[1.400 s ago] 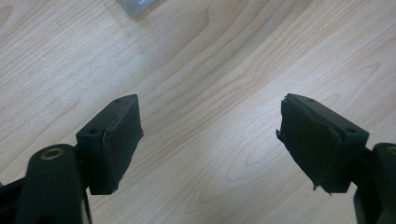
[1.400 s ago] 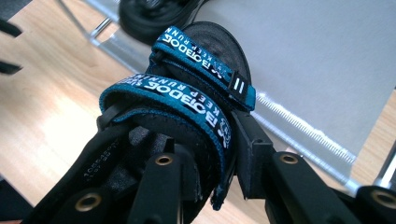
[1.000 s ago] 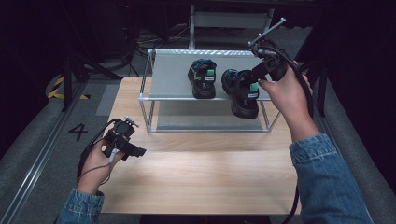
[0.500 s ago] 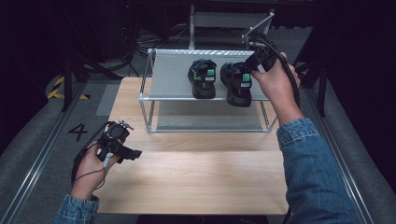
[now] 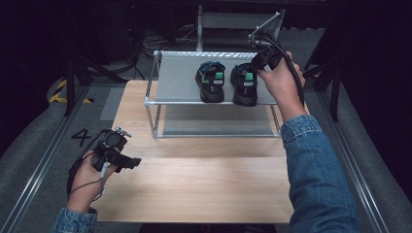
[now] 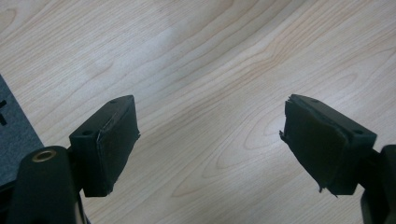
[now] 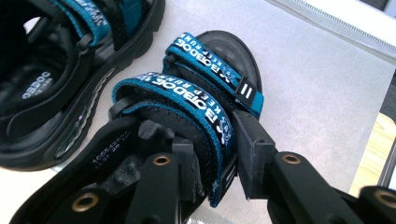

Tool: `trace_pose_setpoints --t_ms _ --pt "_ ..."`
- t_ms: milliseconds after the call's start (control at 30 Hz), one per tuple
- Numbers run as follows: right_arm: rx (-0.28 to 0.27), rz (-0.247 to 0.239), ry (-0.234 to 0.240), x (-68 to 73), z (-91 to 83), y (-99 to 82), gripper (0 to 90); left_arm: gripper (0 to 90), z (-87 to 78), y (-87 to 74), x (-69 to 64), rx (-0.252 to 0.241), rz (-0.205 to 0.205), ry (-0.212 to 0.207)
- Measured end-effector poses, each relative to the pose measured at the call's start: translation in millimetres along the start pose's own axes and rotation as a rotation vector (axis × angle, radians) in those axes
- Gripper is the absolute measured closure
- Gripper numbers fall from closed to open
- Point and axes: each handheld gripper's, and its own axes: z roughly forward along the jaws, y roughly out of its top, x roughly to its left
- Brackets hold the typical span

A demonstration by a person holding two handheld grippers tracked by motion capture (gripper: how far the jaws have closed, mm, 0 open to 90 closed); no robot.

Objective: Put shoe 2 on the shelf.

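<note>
pale wood table [image 5: 194, 184] in a dark room; on the grey rack's [image 5: 180, 77] top shelf, right gripper [image 7: 219, 163] pinches the right sandal [image 5: 244, 85] — its jaws have just been opening; left gripper [image 5: 127, 162] spread, in front of the rack.

A: Sandal [image 7: 187, 116]: blue woven cloth straps, matt black rubbery sole. Rack [image 5: 184, 77]?
B: Matt grey sheet, shiny metal tubing. Table [image 5: 204, 184]: pale smooth wood grain. Gripper pads [image 6: 116, 140]: matt black, frayed.
</note>
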Motion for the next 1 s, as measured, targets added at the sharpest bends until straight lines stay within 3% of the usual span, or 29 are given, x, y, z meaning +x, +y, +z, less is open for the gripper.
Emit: trace_pose_setpoints --t_ms 400,633,867,1000 --pt "0.007 -0.011 -0.011 8.2 15.3 19.9 72.1 18.5 -1.4 -6.8 3.1 -0.003 -0.014 0.001" --pt "0.001 -0.048 -0.054 16.2 18.7 24.4 71.8 18.5 -2.2 -6.5 3.1 -0.004 -0.012 0.002" --pt "-0.026 -0.060 -0.057 22.0 17.7 25.4 71.5 18.5 -1.5 -5.4 1.1 -0.002 -0.015 -0.001" --pt "-0.008 -0.050 -0.051 19.8 23.3 23.8 70.8 18.5 -1.5 -5.1 1.4 -0.003 -0.007 0.000"
